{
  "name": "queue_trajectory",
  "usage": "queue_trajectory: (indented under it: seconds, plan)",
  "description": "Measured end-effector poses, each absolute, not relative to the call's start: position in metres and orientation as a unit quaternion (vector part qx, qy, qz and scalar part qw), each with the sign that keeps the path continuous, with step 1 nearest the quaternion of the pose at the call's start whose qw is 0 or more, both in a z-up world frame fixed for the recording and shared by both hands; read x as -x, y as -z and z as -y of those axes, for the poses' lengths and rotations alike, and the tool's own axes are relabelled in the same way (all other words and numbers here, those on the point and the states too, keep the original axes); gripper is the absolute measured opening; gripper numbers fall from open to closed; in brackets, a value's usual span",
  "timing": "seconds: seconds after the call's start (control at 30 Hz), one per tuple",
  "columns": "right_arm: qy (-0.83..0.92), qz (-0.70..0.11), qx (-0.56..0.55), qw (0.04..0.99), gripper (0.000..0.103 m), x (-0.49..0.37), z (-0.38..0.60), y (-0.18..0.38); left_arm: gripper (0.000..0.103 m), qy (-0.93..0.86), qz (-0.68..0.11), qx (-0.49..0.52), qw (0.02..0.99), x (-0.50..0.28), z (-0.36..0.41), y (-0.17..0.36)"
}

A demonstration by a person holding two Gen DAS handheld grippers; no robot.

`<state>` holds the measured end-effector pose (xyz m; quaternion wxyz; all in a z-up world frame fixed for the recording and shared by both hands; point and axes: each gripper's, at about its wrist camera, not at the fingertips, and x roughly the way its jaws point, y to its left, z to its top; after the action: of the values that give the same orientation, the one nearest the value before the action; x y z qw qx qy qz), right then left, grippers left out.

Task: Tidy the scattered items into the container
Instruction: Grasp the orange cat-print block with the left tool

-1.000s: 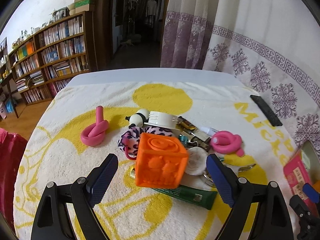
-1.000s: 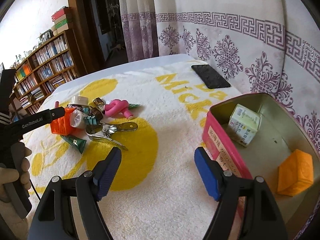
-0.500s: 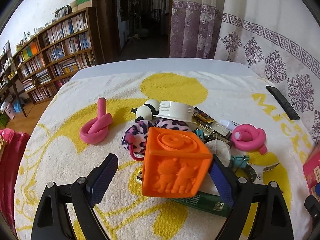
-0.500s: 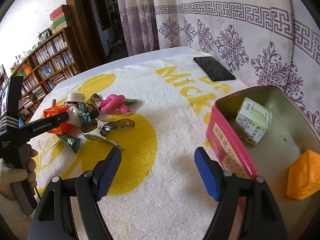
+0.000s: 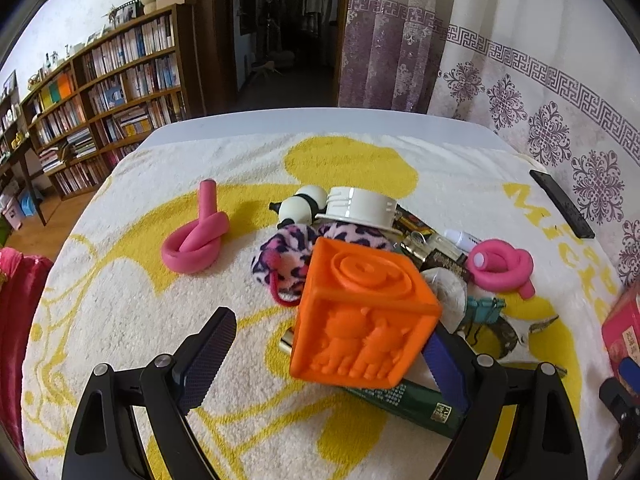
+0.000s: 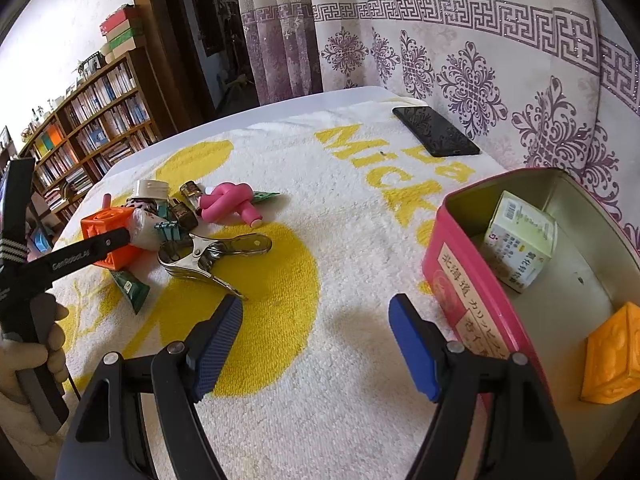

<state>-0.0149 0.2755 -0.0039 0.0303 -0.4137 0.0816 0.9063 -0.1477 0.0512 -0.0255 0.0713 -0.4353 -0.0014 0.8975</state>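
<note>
Left of the orange cube (image 5: 362, 312), a wooden bookshelf (image 5: 100, 108) lines the wall, and a knotted pink foam roller (image 5: 196, 244) lies apart on the yellow-and-white towel (image 5: 120, 320) covering the tabletop. My left gripper (image 5: 326, 358) stands with its jaws wide apart around the cube, the right pad just beside it, the left pad clear; the cube sits atop the pile of small items. Right of the cube, my right gripper (image 6: 316, 342) hangs over bare towel with jaws apart and nothing between them. Further right stands the pink tin (image 6: 472, 276), holding a small carton (image 6: 520, 240) and a yellow block (image 6: 612, 354), before patterned curtains (image 6: 460, 60).
</note>
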Motion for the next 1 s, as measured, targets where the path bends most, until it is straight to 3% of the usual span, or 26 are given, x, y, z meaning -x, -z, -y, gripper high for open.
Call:
queue_trajectory:
  seconds: [0.53,0.57,0.63,1.0]
  plan:
    - [-0.906,-0.079,0.415,0.024,0.079,0.015,-0.271,0.005,0.091,-0.893,-0.020,0.443,0.075,0.159,-0.059,0.030]
    - [-0.906,-0.079,0.416,0.023,0.079,0.016,-0.271,0.005,0.090,-0.892,-0.018,0.445,0.078,0.161,-0.059,0.032]
    - [-0.905,-0.079,0.417,0.023,0.079,0.016,-0.271,0.006,0.058,-0.889,-0.011,0.451,0.085,0.163,-0.059,0.035]
    - [-0.905,-0.064,0.420,0.007,0.079,0.022,-0.253,0.003,0.057,-0.902,0.034,0.421,0.094,0.144,-0.034,0.007]
